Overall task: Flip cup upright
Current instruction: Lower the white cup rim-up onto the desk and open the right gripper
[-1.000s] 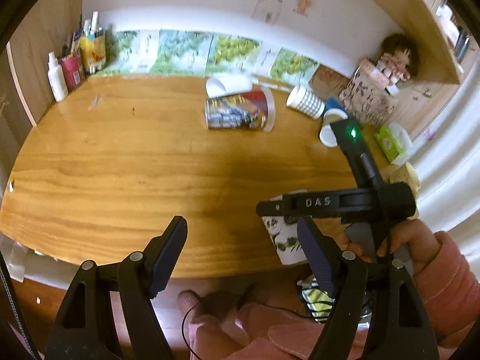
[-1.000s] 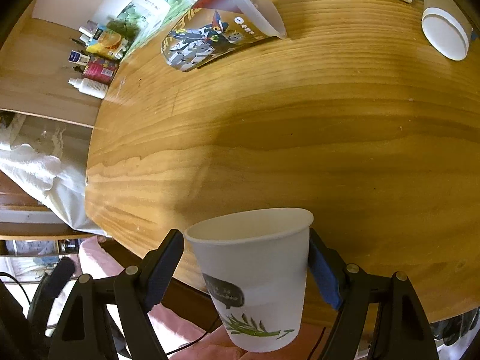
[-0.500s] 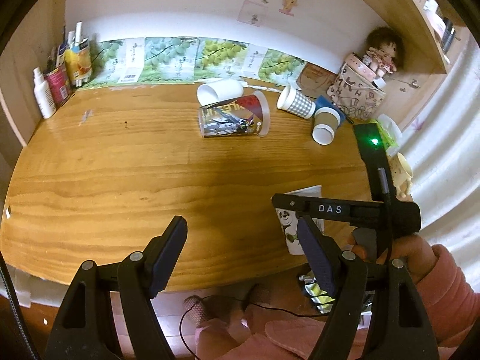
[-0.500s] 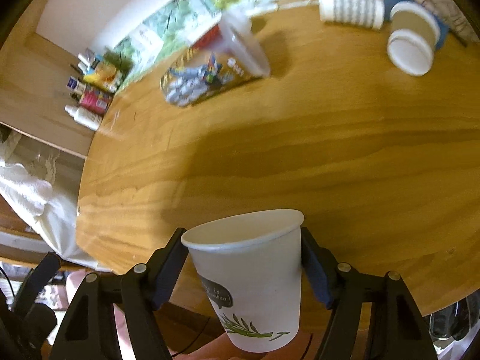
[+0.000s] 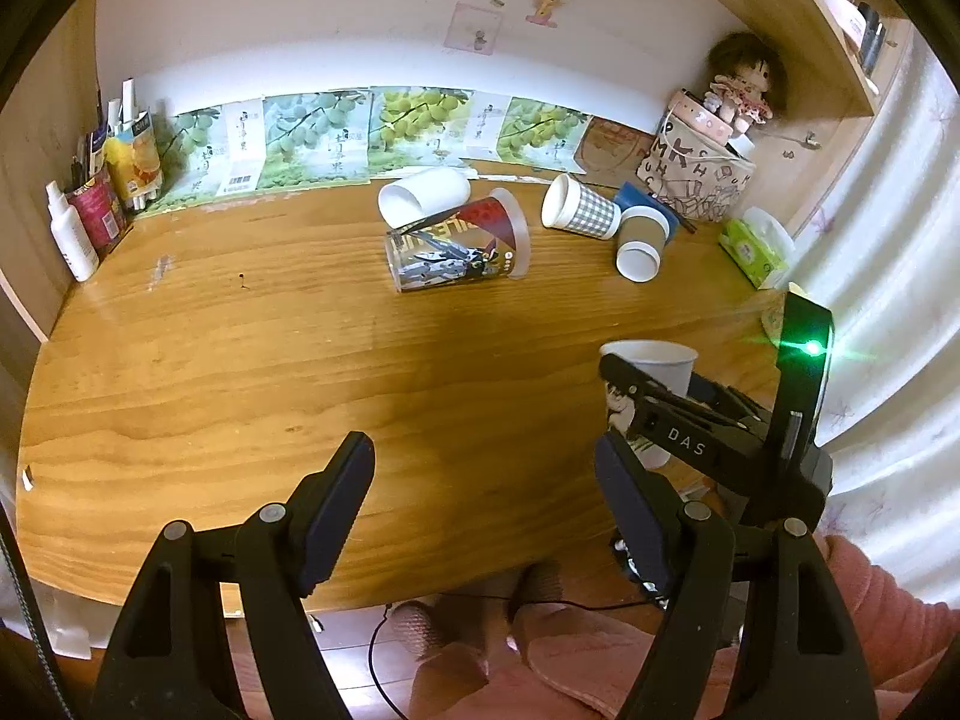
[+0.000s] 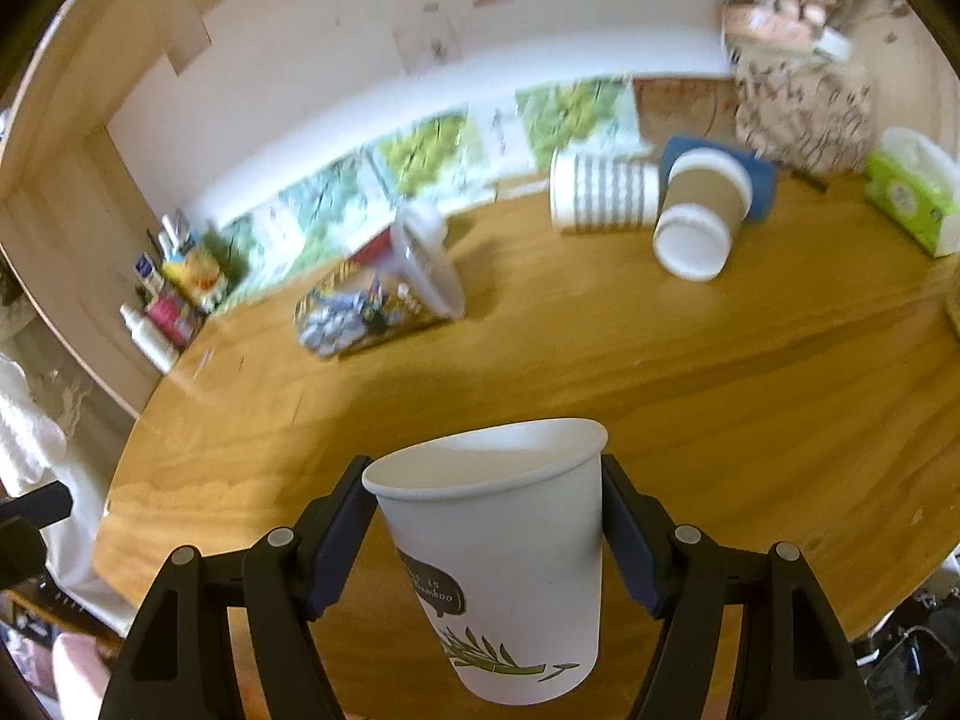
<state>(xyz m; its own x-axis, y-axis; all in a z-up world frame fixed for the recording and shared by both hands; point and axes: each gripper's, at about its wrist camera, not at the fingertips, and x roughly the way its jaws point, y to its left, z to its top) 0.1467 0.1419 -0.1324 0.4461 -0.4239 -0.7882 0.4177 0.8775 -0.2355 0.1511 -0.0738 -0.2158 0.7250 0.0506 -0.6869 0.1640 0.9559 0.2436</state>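
The right gripper [image 6: 489,534] holds the white paper cup [image 6: 498,564] by its sides, one pad on each flank just below the rim, mouth up and tilted a little. The cup sits over the near edge of the wooden table [image 6: 690,396]; whether its base touches the wood cannot be told from either view. From the left wrist camera the same cup [image 5: 651,363] shows near the table's right front corner, with the right gripper [image 5: 645,402] around it. The left gripper [image 5: 483,507] hangs over the near edge with its jaws wide and nothing between them.

The main risk, as I judge it, is the release. The cup is light and thin-walled and not quite level — if the pads open while it leans or hangs above the wood, it may tip back onto its side. It is also close to the table's front edge, so a roll could take it off onto the floor. A hard squeeze could crease the paper wall and leave it unsteady.

The held cup looks empty inside, as far as the rim lets one see. Four more cups lie on their sides farther back: a printed plastic cup [image 5: 459,249], a plain white cup [image 5: 423,195] behind it, a checked cup [image 5: 579,207] and a brown cup [image 5: 642,237] — their open mouths show nothing inside. A patterned bag [image 5: 696,180] stands at the far right with a doll [image 5: 741,87] on top.
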